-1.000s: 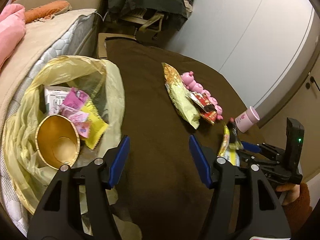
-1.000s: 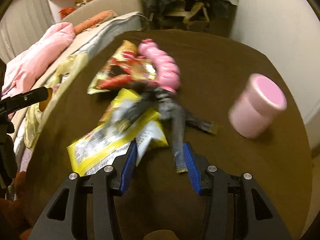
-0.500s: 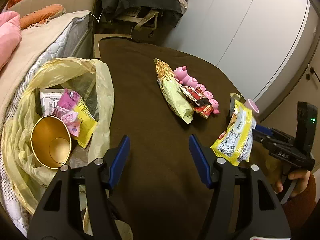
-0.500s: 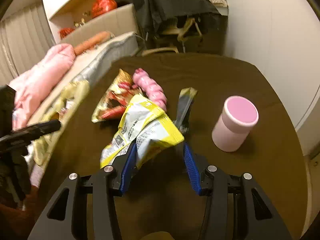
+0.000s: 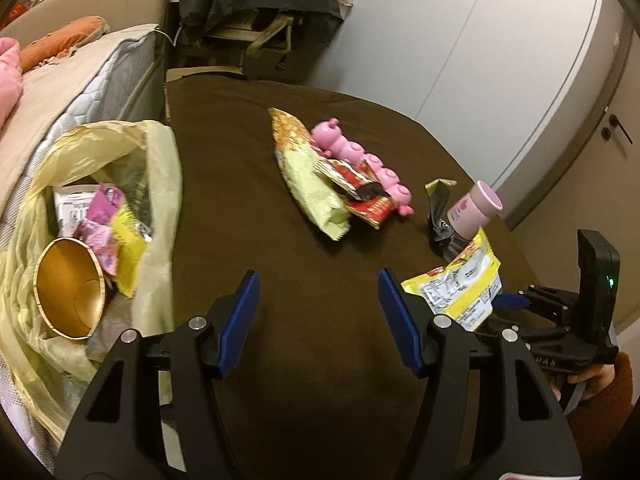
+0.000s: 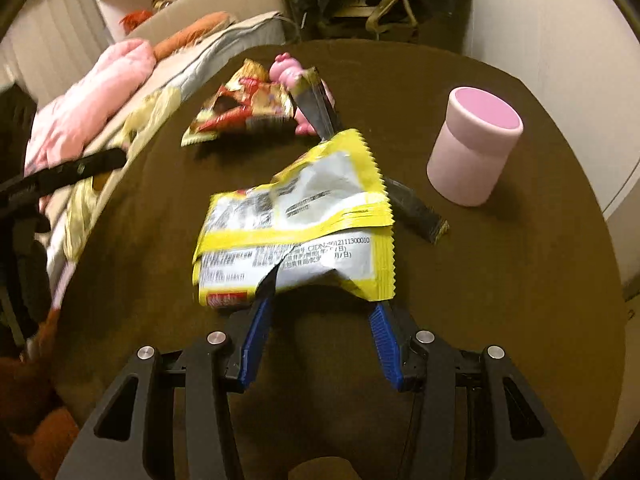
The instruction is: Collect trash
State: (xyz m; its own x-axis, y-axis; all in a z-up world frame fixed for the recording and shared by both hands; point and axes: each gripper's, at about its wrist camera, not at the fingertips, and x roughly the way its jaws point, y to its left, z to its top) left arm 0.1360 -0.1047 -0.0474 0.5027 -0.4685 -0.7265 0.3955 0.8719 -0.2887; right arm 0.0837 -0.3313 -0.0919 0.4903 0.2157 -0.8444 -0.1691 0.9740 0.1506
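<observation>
My right gripper is shut on a crumpled yellow snack wrapper, which hangs above the brown table. Seen from the left wrist, the same wrapper and right gripper are at the right edge. My left gripper is open and empty over the table, beside a yellow trash bag that holds a gold paper cup and several wrappers. A black wrapper lies on the table behind the yellow one. Two snack bags lie mid-table.
A pink toy lies against the snack bags. A pink cup stands upright at the right, close to the black wrapper. A bed with pink bedding runs along the left behind the trash bag. A white wall is at the right.
The right gripper has lifted the yellow wrapper off the table, leaving the black wrapper lying there. The left gripper drifted sideways, still open.
</observation>
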